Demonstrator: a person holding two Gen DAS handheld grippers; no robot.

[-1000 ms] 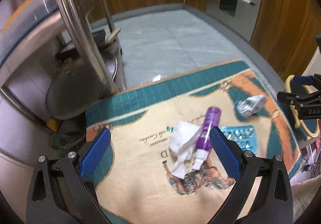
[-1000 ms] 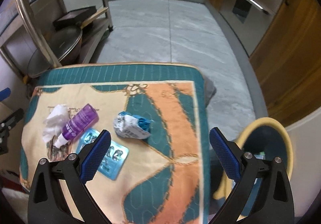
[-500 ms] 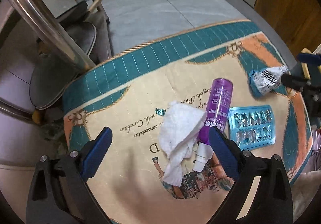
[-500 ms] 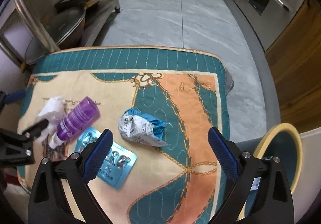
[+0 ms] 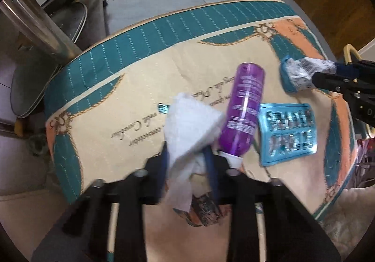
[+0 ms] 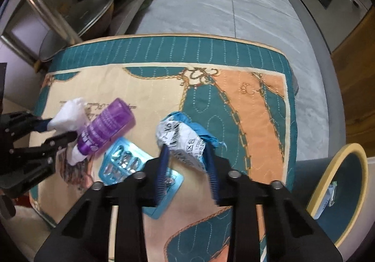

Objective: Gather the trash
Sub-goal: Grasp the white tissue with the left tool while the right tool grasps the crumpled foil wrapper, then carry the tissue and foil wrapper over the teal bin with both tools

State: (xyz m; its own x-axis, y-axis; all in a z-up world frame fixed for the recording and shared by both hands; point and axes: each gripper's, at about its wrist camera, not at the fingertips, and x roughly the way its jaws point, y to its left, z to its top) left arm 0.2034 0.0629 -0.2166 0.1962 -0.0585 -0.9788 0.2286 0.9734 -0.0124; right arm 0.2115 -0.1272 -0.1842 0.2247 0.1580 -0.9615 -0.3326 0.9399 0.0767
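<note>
A crumpled white tissue (image 5: pixel 189 119) lies on the patterned quilted pad (image 5: pixel 131 88). My left gripper (image 5: pixel 187 158) points down on it, jaws closing, both blue pads pressing its lower folds. A crumpled blue-and-white wrapper (image 6: pixel 180 135) sits mid-pad, squeezed between the closing jaws of my right gripper (image 6: pixel 186 156). The right wrist view also shows the left gripper (image 6: pixel 58 130) pinching the tissue (image 6: pixel 68 114). In the left wrist view the right gripper (image 5: pixel 328 73) holds the wrapper (image 5: pixel 297 72). A purple spray bottle (image 5: pixel 243 107) and a blue blister pack (image 5: pixel 288 130) lie between them.
A bin with a yellow rim (image 6: pixel 327 172) stands to the right of the pad, some trash inside. A steel rack (image 6: pixel 46 6) with pans stands at the far left. Grey tiled floor (image 6: pixel 211 4) and wooden cabinets lie beyond.
Both grippers dropped toward the pad and went from wide open to closed, the left onto the tissue, the right onto the wrapper.
</note>
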